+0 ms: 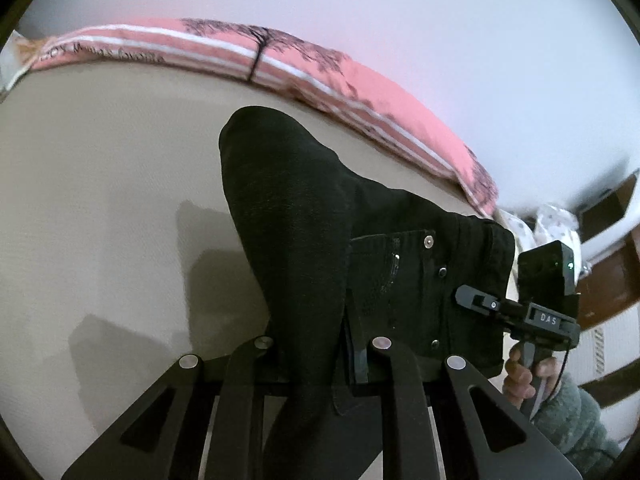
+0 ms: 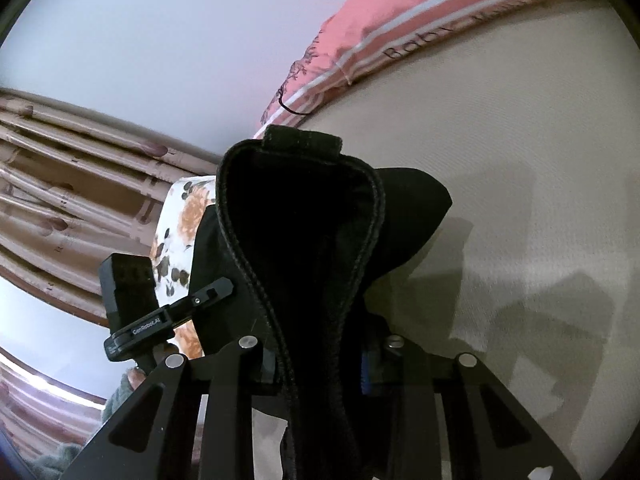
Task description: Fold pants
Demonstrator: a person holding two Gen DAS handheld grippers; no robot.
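Note:
Black pants [image 1: 320, 216] are lifted above a beige bed sheet [image 1: 100, 200]. In the left wrist view my left gripper [image 1: 320, 360] is shut on the pants fabric, which drapes over and between its fingers; rivets and a pocket show to the right. My right gripper [image 1: 476, 300] appears there at the right, clamped on the waistband edge. In the right wrist view my right gripper [image 2: 320, 360] is shut on the waistband [image 2: 300, 240], with a belt loop [image 2: 304, 140] at the top. The left gripper [image 2: 212, 290] shows at the left, gripping the pants' edge.
A pink striped pillow [image 1: 320, 64] lies along the bed's far edge, also seen in the right wrist view [image 2: 420, 20]. A floral cloth [image 2: 180, 232] and brown curtains [image 2: 72, 184] are at the left. Wooden furniture [image 1: 608, 280] stands at the right.

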